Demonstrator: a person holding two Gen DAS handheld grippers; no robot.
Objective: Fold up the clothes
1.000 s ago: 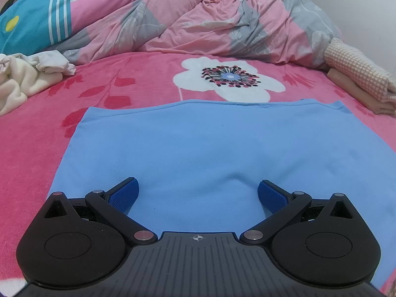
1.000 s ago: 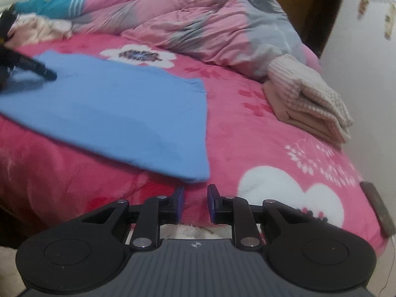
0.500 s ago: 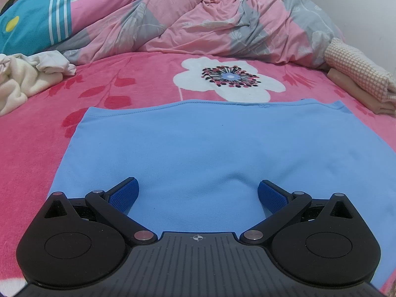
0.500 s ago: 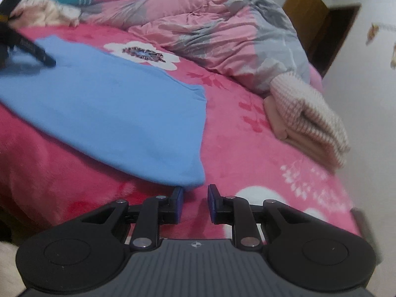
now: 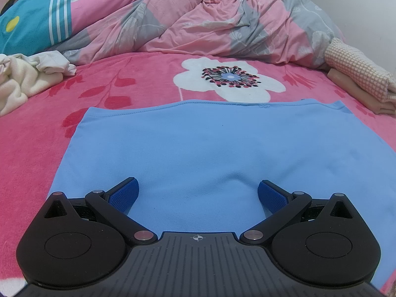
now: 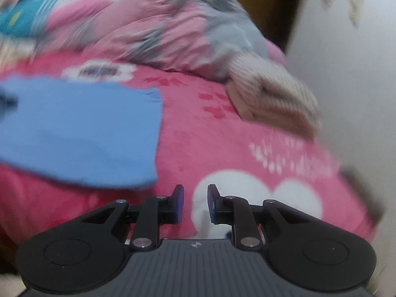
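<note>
A light blue garment [image 5: 210,143] lies flat on the pink flowered bedspread [image 5: 148,81]. My left gripper [image 5: 198,190] hovers low over its near part, jaws wide open, nothing between the blue pads. In the blurred right wrist view the same garment [image 6: 86,128] lies to the left, its near right corner just left of my right gripper [image 6: 195,193]. That gripper is over the bed's near edge, its jaws a narrow gap apart and empty. A dark blur at the far left looks like the left gripper's finger [image 6: 7,101].
A rumpled pink and grey quilt [image 5: 210,19] fills the back of the bed. A folded checked and beige stack [image 5: 358,79] lies at the right, near the wall. Cream clothes [image 5: 22,81] are heaped at the left, and a teal pillow [image 5: 32,24] lies behind them.
The right gripper has rolled and shifted to the right, so the blue garment's corner now sits further left in its blurred view. The left gripper has not moved.
</note>
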